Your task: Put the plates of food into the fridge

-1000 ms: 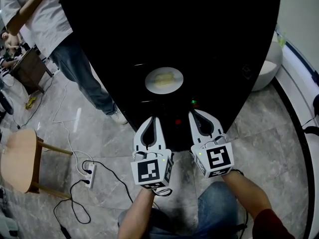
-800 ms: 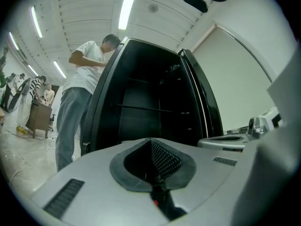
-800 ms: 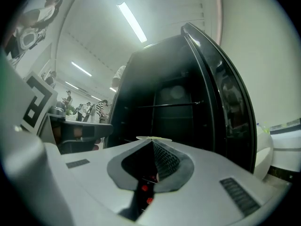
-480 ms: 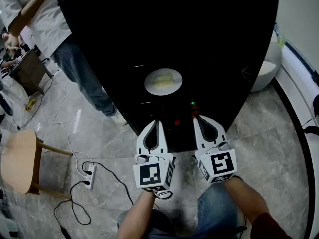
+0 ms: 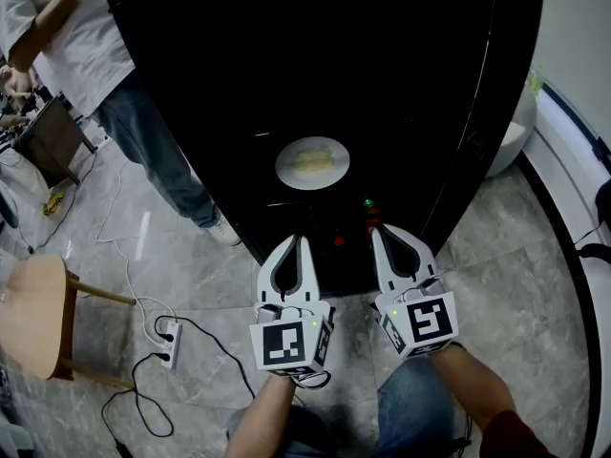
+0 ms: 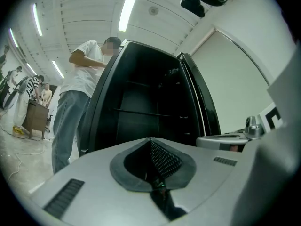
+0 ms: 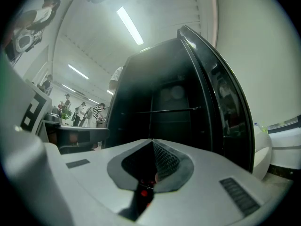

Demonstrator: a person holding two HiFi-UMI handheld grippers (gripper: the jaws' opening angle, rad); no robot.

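A bystander (image 5: 143, 113) stands left of the open fridge (image 5: 315, 55). The left claw (image 5: 298, 239) and right claw (image 5: 379, 229), both shut and empty, hang before it. A plate of food (image 5: 312, 162) sits on a shelf inside. Slamming the door (image 5: 482, 132) could jolt it.

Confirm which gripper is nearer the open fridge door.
Right. The right gripper sits just left of the lower edge of the fridge door. The left gripper is farther left, in front of the plate. Both are shut and empty.
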